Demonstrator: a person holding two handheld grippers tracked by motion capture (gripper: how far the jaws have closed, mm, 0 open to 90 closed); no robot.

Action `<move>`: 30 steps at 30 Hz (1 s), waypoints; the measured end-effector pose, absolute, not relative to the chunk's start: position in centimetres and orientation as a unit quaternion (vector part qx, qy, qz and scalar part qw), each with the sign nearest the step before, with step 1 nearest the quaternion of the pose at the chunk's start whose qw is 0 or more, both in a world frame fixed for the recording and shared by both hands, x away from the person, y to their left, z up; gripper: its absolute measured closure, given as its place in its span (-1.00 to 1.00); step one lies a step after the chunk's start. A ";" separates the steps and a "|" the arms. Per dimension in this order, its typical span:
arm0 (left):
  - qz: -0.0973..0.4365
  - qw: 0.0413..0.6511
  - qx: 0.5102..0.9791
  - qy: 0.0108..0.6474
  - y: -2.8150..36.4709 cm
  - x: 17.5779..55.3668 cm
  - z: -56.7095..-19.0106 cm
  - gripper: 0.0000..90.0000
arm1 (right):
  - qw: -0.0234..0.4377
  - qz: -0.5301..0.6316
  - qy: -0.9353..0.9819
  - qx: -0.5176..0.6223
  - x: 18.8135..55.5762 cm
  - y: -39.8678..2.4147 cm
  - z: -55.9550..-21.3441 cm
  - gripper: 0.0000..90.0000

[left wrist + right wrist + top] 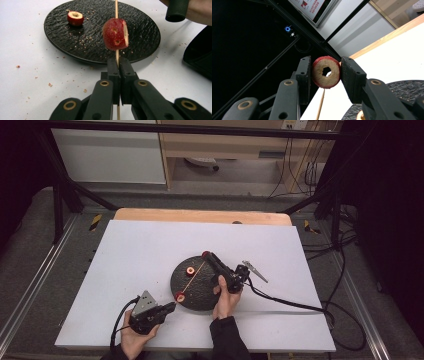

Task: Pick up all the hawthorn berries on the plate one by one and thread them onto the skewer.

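A thin wooden skewer [199, 268] slants over a black round plate [200, 295]. My left gripper [172, 306] [117, 62] is shut on its near end, at the plate's front edge. A red cored fruit piece [115, 33] [179, 296] is threaded on the skewer just beyond those jaws. My right gripper [206, 255] [326, 72] is shut on another cored red fruit slice [326, 72] at the plate's far rim, its hole facing me. The skewer [321, 105] rises to just under that slice; its tip is hidden behind it. A third piece [75, 18] [190, 270] lies on the plate [75, 45].
A silvery metal tool [255, 270] lies on the white table cover [125, 250] to the right of the plate. Crumbs dot the plate and the cover near it. The right gripper's cable [295, 306] trails off to the right. A wooden table edge [200, 215] runs along the back.
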State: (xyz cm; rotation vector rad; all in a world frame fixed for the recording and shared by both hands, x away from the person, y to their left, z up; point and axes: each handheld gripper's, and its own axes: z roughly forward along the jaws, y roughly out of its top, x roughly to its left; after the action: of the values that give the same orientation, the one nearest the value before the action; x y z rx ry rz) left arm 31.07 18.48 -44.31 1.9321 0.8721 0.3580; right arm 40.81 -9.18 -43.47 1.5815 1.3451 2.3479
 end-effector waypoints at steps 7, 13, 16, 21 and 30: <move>0.151 0.480 0.784 0.365 18.4 31.0 -44.2 0.96 | 0.001 0.749 0.430 0.503 40.7 -8.9 -43.5 0.38; 0.152 0.481 0.778 0.374 17.7 31.0 -44.2 0.96 | -0.003 0.749 0.429 0.505 40.6 -8.8 -43.8 0.38; 0.154 0.481 0.776 0.378 17.4 31.0 -44.1 0.96 | -0.004 0.752 0.426 0.504 40.5 -8.8 -43.8 0.38; 0.161 0.480 0.775 0.378 16.7 31.1 -43.9 0.97 | -0.005 0.752 0.425 0.503 40.3 -8.8 -43.7 0.38; 0.164 0.484 0.772 0.377 16.1 31.8 -43.4 0.97 | -0.012 0.749 0.430 0.503 40.0 -8.8 -43.7 0.38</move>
State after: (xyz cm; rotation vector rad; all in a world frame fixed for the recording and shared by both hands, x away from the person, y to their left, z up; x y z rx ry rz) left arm 31.76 16.06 -43.37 1.8813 0.9183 0.3999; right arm 39.98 -8.83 -43.66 1.5934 1.3627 2.3717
